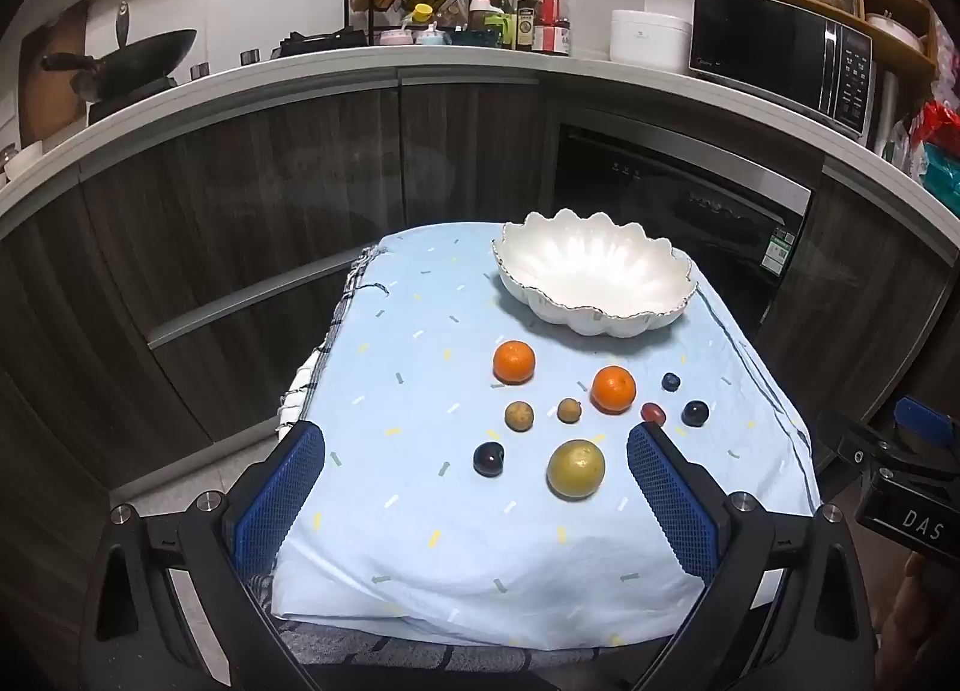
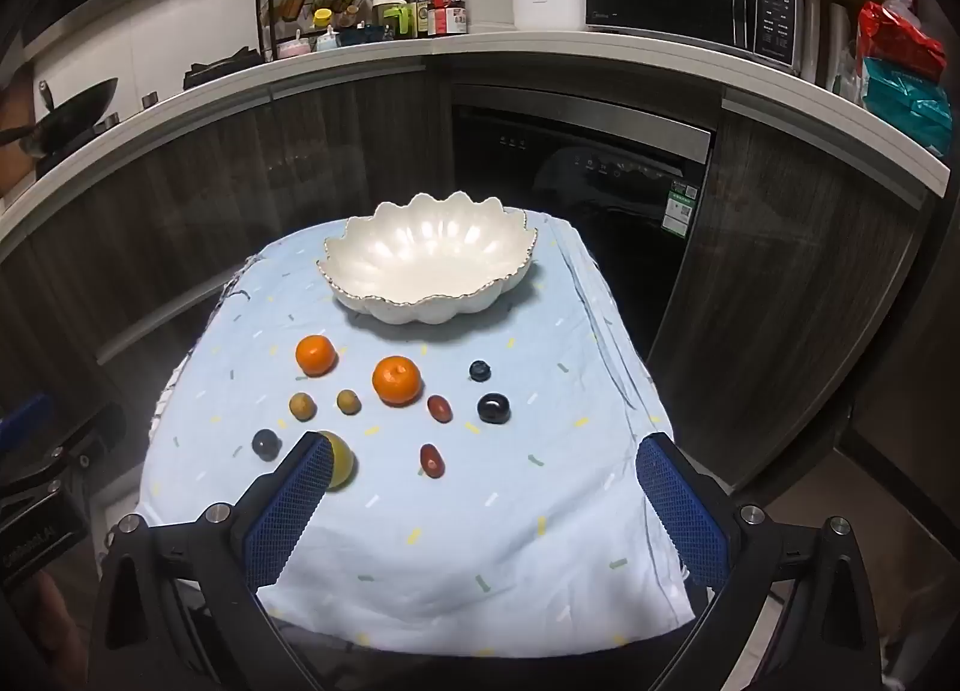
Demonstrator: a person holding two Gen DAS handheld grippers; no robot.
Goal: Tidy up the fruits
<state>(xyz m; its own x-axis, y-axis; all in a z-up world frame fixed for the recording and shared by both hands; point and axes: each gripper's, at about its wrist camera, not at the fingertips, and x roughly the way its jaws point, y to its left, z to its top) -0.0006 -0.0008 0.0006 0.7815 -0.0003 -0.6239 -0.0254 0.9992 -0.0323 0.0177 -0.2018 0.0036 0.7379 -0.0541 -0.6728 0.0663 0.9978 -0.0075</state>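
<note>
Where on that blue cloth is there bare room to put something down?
The near stretch of the cloth, between the fruit and the front edge, is bare. So is the far left corner beside the white bowl. The middle is crowded: two oranges, small fruits and a yellow fruit.

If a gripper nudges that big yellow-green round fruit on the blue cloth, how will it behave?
The big yellow-green round fruit looks nearly spherical, so it would probably roll. The soft, wrinkled blue cloth may slow it. Its smooth, shiny skin could slip against the pads.
</note>
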